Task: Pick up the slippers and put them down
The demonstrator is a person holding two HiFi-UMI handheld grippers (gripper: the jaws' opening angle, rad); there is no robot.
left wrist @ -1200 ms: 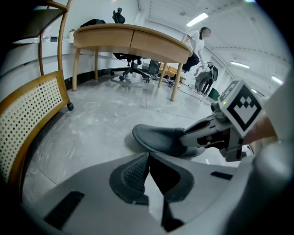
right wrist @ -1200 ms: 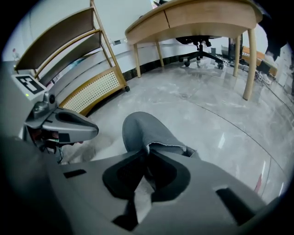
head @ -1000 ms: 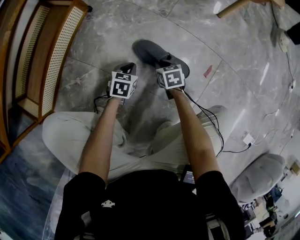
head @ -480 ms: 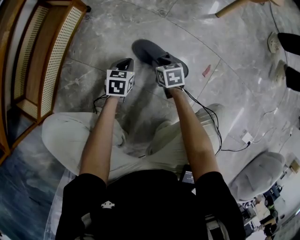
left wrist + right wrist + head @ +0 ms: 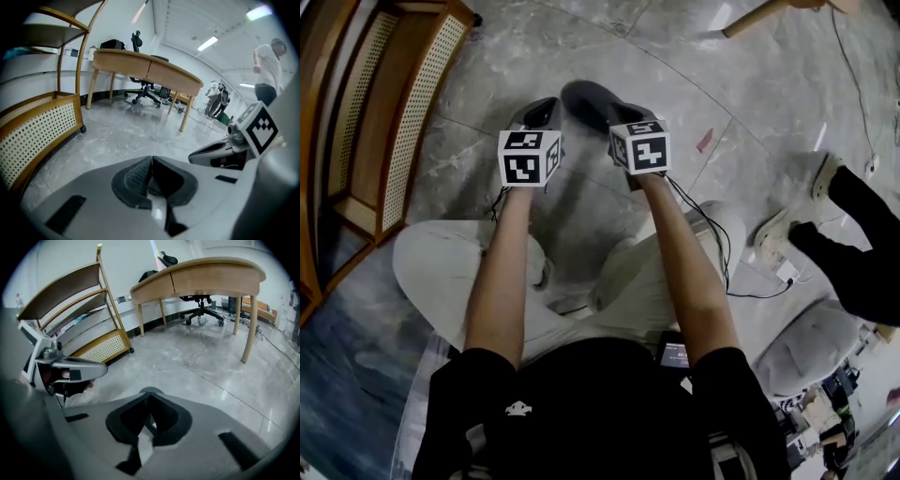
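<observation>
**Desk:** How do your fingers stand?

**Operator:** On my left gripper (image 5: 151,178) the fingers (image 5: 93,199) are clenched. The dark pads meet along one seam, and I see nothing between them. On my right gripper (image 5: 149,416) the fingers (image 5: 206,427) are closing. The pads are almost together and nothing shows between them either.

**Desk:** And the slippers?

**Operator:** In the head view I make out one dark grey slipper (image 5: 586,97) lying on the floor (image 5: 487,66), just beyond the right gripper. Its near end is hidden under that gripper's cube (image 5: 639,147). Another dark shape sits just ahead of the left cube (image 5: 528,157). I cannot tell whether it is the second slipper or part of the gripper.

**Desk:** What lies around you?

**Operator:** A cable (image 5: 759,294) trails from my right side across the grey veined floor. A small red scrap (image 5: 704,141) lies to the right of the slipper. A wooden rack (image 5: 389,103) with cane panels stands on my left. On my right, someone's black-trousered leg (image 5: 853,253) and pale shoe (image 5: 773,239) are on the floor. Farther off, in the gripper views, I see a curved wooden desk (image 5: 145,70) with an office chair (image 5: 140,91) behind it. There are people (image 5: 215,96) at the far end of the room.
</observation>
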